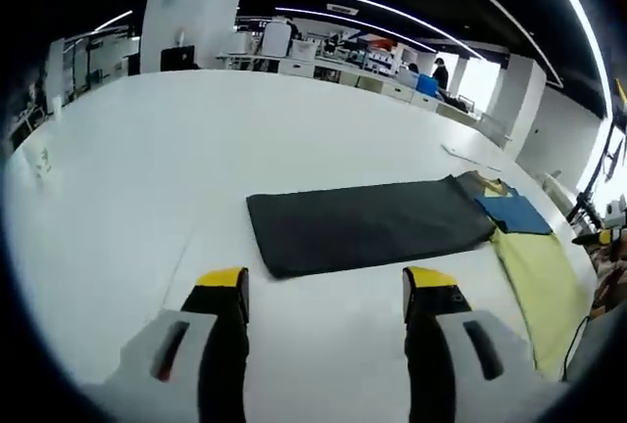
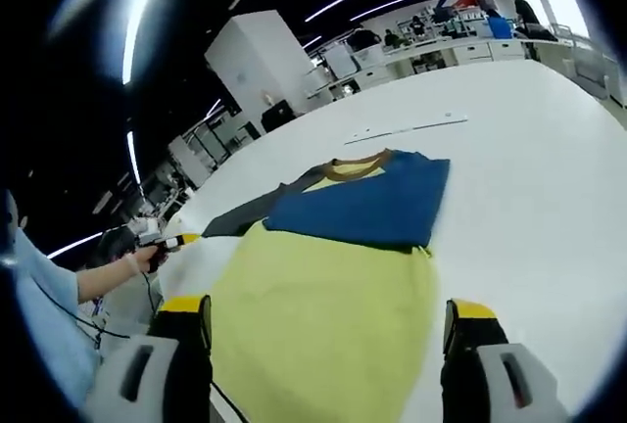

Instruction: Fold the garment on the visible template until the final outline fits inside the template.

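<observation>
I see a wide white table (image 1: pixel 196 139) carrying everything; on it lies a dark grey mat (image 1: pixel 367 222), flat and oblong; at its right end a shirt (image 2: pixel 333 286) lies spread flat, touching or overlapping the mat, I cannot tell which; the shirt's near part is yellow, its far part blue with a brown collar; farther off on the bare top I make out a thin white strip (image 2: pixel 407 129).
</observation>
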A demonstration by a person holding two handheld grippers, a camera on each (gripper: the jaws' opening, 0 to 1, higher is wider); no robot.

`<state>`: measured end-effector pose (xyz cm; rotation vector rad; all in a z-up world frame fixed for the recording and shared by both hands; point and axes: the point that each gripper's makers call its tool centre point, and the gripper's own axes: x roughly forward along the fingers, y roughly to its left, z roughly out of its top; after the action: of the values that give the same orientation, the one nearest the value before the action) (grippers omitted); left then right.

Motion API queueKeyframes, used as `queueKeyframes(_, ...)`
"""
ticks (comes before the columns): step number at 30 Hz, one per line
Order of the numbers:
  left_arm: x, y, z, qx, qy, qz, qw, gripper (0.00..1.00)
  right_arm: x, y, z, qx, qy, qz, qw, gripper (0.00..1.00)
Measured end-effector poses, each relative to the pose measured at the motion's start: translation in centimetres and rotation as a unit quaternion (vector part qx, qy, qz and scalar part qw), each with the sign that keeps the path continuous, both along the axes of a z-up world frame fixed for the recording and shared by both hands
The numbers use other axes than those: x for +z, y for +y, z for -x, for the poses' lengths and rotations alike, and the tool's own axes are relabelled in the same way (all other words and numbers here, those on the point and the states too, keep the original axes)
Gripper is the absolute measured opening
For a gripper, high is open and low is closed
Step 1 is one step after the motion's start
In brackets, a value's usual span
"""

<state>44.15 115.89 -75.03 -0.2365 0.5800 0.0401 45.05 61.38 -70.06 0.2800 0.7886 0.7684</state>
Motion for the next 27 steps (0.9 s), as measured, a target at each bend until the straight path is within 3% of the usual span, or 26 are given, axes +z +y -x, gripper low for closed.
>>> queueKeyframes(8,-0.7,1.1,-0.7,0.017,-0.005,0.008,0.9998,0.56,-0.2,-0.2,1.1,0.0,0.002,0.006,1.0,0.99)
queueKeyframes(12,-0.8,0.5,-1.1,0.0,-0.007,-0.011,0.9999,0.49,-0.6,-0.5,1.5,-0.006,0.006,0.005,1.0,0.99)
queueKeyframes(14,-0.6,0.2,-1.3,0.001,-0.013,0.0,0.9999,0.45,-0.8,-0.6,1.9,-0.007,0.009,0.004,0.9999,0.98)
queueKeyframes(18,-1.2,1.2,-1.9,0.021,-0.013,0.008,0.9997,0.32,-1.1,-0.8,2.6,-0.003,0.01,0.012,0.9999,0.98)
queueKeyframes(19,-1.3,2.2,-1.8,0.056,-0.012,0.009,0.9983,0.27,-1.2,-0.8,2.7,-0.002,0.011,0.013,0.9999,0.98)
queueKeyframes(21,-1.3,2.4,-1.6,0.076,-0.01,0.017,0.9969,0.18,-1.6,-1.0,3.0,-0.003,0.013,0.015,0.9998,0.98)
queueKeyframes(27,-2.0,4.1,-1.9,0.097,-0.005,0.029,0.9948,0.03,-2.0,-1.2,3.6,-0.012,0.019,0.01,0.9997,0.98)
